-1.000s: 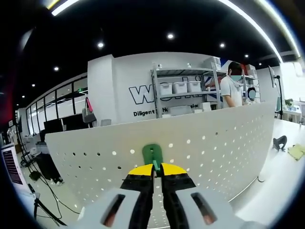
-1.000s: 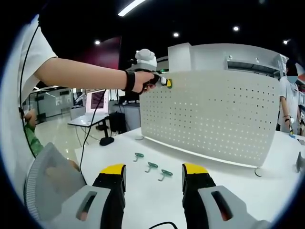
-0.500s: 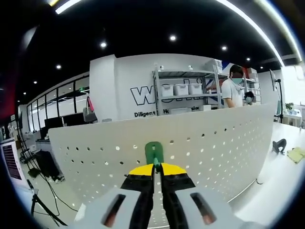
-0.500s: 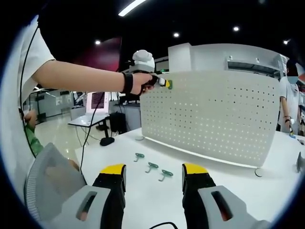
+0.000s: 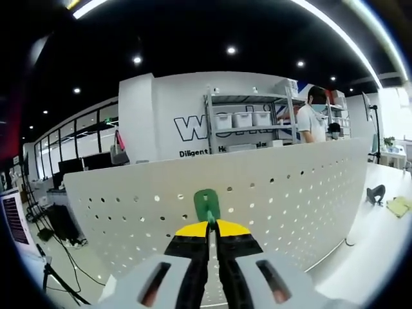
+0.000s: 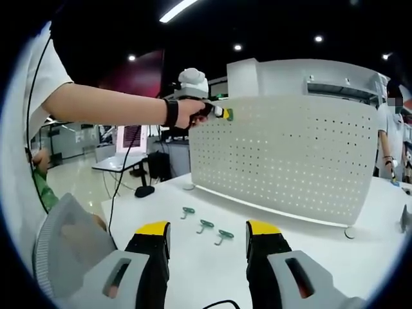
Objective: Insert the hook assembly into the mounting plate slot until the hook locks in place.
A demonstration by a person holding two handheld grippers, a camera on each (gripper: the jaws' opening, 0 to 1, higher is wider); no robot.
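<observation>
In the left gripper view my left gripper [image 5: 210,225] is shut on a green hook [image 5: 206,206], whose flat plate stands against the upper part of the white perforated board [image 5: 290,193]. The right gripper view shows that same gripper [image 6: 223,112] held by a hand at the board's [image 6: 290,154] top left corner, the green hook [image 6: 230,114] at its tip. My right gripper [image 6: 207,235] hangs open low over the white table [image 6: 193,264], nothing between its jaws. Three more green hooks [image 6: 205,224] lie on the table ahead of it.
A person stands by metal shelves [image 5: 248,122] behind the board. A black object [image 5: 374,193] and a yellow-green cloth [image 5: 400,205] lie on the table at the right. A black cable [image 6: 219,302] runs near my right gripper. A desk with a laptop [image 6: 129,138] stands at the left.
The left gripper view has shifted only slightly; the green hook stays against the board. The right gripper has not moved.
</observation>
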